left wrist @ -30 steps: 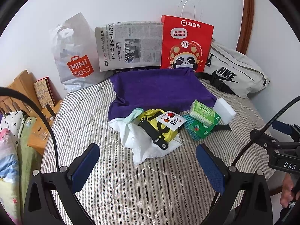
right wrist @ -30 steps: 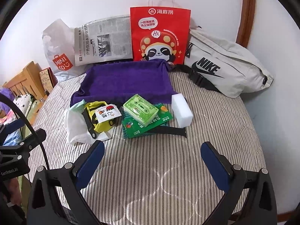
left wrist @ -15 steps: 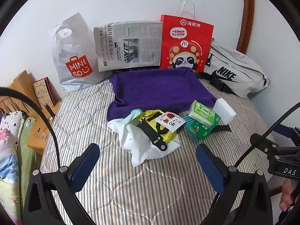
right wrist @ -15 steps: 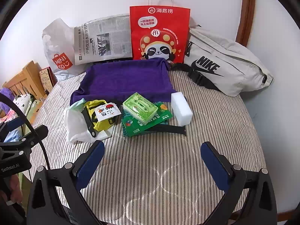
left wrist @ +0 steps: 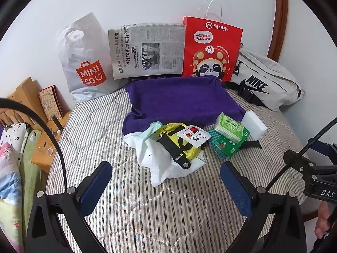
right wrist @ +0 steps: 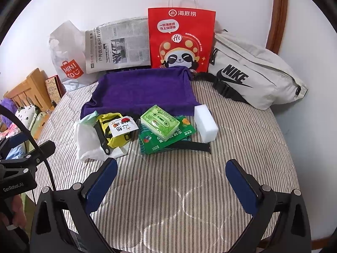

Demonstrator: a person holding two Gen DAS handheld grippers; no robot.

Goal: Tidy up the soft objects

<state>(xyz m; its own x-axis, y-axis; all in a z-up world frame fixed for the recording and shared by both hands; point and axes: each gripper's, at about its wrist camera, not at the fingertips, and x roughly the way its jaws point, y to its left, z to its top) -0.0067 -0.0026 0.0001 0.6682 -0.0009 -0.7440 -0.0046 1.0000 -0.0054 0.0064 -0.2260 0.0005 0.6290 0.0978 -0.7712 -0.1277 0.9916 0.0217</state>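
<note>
Two hand-held black plastic grippers, matching pair

Left gripper [left wrist: 166, 186] and right gripper [right wrist: 171, 182]: each with two angular black finger arms, silver round screws at the joints, and ribbed dark-blue rectangular pads [left wrist: 95, 187]. A thin black cable [left wrist: 42, 126] arcs alongside each. Side views show white lettering: "DAS" on the right unit's body, "GenRobot.AI" on the left's.
</note>
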